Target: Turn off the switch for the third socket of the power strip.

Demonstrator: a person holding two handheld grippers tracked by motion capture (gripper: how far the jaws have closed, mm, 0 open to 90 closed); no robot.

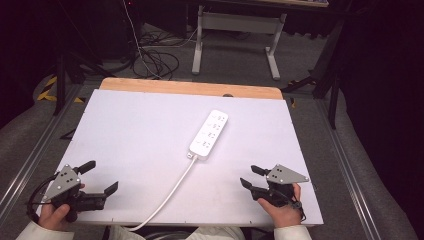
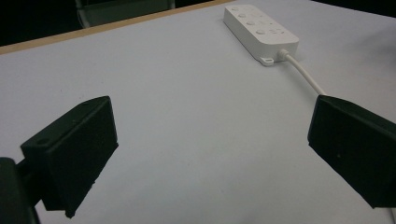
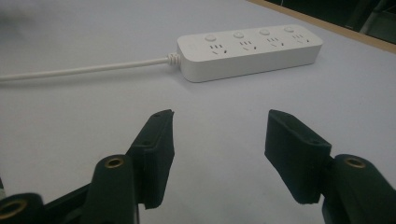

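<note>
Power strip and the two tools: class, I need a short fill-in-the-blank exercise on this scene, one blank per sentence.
1. The white power strip lies flat on the ___.
2. Both the left tool and the right tool have their jaws ___.
3. The strip's cable runs off the table's ___ edge, toward the person.
4. The strip has ___ round buttons.

Missing words: table; open; near; four

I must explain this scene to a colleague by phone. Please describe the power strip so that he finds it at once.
Look at the white rectangular table top with the wooden far edge. Right of its middle lies a long white plastic power strip, angled. It is the lone item lying there, with a white cable running toward the person.
</note>
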